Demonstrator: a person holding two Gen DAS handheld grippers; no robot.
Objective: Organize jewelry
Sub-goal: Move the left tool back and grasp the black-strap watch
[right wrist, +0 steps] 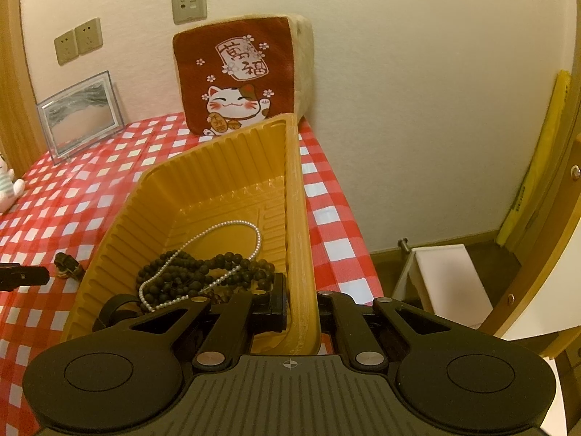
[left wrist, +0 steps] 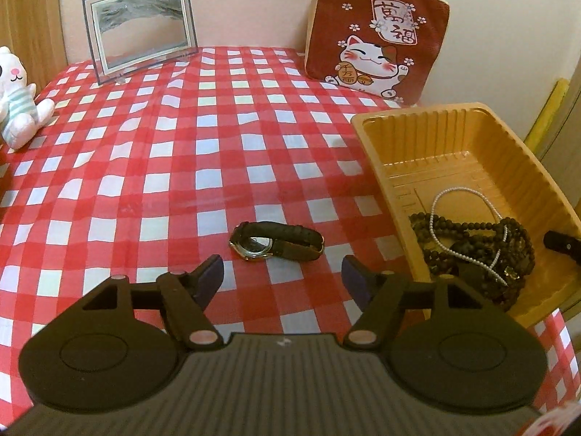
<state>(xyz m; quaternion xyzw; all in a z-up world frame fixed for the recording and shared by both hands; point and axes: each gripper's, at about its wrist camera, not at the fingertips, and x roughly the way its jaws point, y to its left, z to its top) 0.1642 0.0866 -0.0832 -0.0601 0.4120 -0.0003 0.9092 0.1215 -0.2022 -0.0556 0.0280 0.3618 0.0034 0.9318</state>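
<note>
Watch [left wrist: 276,245] strap half-hidden, right claw [right wrist: 301,312] pinching tray [right wrist: 297,196] wall, apparently.

A watch [left wrist: 276,246] is lying on the tablecloth [left wrist: 181,167], just ahead of the left gripper [left wrist: 283,276] and in line with the gap between its spread jaws, touching neither. To the right of the watch a tray [left wrist: 468,145] is sitting near the table's right edge, and inside it, toward its near end, a bead string [left wrist: 472,232] is lying heaped with a pearl strand [left wrist: 454,225] draped over it. The right gripper [right wrist: 301,312] is sitting at the tray's near right wall, one finger inside and one outside. Behind the tray a cushion [left wrist: 377,32] is leaning against the wall. At the back left a picture frame [left wrist: 139,31] is standing, and a plush toy [left wrist: 18,94] is sitting at the left edge.
</note>
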